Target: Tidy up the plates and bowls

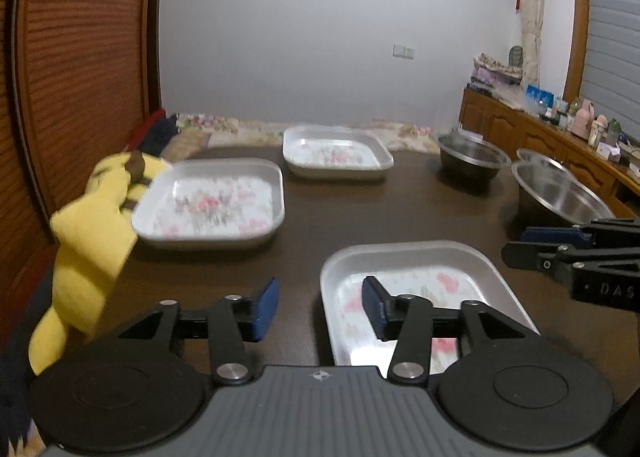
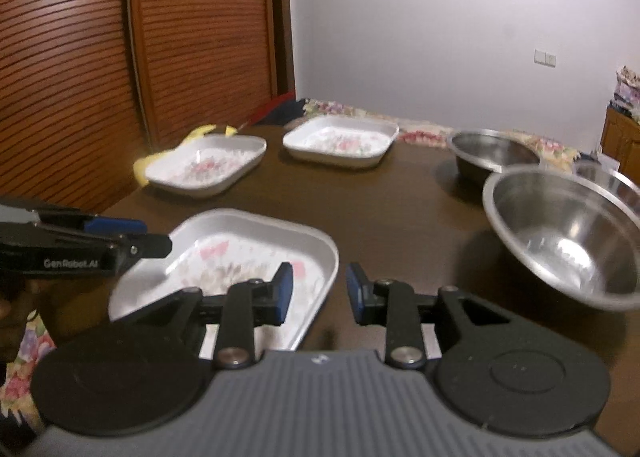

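Three white square plates with a floral print lie on the dark table: a near plate (image 1: 424, 257) (image 2: 256, 229), a left plate (image 1: 212, 201) (image 2: 208, 165) and a far plate (image 1: 336, 151) (image 2: 340, 141). Steel bowls stand at the right: a near bowl (image 1: 560, 193) (image 2: 560, 233), a far bowl (image 1: 472, 155) (image 2: 492, 153) and a third bowl (image 2: 608, 177) behind. My left gripper (image 1: 320, 309) is open and empty, its jaws astride the near plate's left rim. My right gripper (image 2: 320, 293) is open and empty above that plate's right rim.
A yellow plush toy (image 1: 92, 233) lies at the table's left edge beside the left plate. A slatted wooden door (image 2: 120, 57) stands at the left. A floral bedspread (image 1: 240, 129) lies behind the table. A cluttered wooden sideboard (image 1: 560, 129) runs along the right wall.
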`<state>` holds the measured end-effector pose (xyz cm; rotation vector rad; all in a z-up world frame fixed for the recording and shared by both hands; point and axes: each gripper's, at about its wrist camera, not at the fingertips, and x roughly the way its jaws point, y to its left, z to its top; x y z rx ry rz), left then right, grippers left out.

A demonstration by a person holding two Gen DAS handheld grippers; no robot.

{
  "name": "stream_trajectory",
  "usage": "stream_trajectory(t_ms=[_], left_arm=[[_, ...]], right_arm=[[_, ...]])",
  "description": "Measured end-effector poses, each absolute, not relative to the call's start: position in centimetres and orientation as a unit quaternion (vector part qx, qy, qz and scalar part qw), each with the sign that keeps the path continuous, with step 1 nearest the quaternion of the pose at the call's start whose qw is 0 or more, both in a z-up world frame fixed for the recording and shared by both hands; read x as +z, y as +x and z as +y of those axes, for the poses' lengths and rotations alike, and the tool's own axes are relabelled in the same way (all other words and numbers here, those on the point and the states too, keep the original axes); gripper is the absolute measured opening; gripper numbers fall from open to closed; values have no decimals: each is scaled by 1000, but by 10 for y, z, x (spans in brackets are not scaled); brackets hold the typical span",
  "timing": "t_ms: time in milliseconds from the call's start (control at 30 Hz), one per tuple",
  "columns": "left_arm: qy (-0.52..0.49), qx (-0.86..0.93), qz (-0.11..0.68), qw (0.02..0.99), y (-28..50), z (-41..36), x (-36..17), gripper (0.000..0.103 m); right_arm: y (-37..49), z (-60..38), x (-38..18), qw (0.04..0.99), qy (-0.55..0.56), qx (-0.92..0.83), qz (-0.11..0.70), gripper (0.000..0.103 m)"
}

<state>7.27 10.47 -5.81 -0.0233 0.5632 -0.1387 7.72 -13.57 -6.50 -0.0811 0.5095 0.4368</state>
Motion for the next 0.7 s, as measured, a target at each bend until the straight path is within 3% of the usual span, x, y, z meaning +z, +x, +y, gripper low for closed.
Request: stream_trajectory(t_ms=[100, 200, 333, 700], left_arm=[[-10, -66, 265, 962, 84, 113, -47, 59], [-7, -62, 259, 964, 98, 124, -39, 63], [0, -56, 254, 966, 118, 142, -31, 69], [5, -43, 255, 966, 175, 195, -25, 72]], right_arm=[[87, -130, -51, 946, -47, 219, 234, 36], [100, -120, -40, 947, -50, 224, 224, 47], [117, -105, -26, 946, -52, 236, 217, 48], [161, -61, -12, 935, -66, 256, 236, 48]])
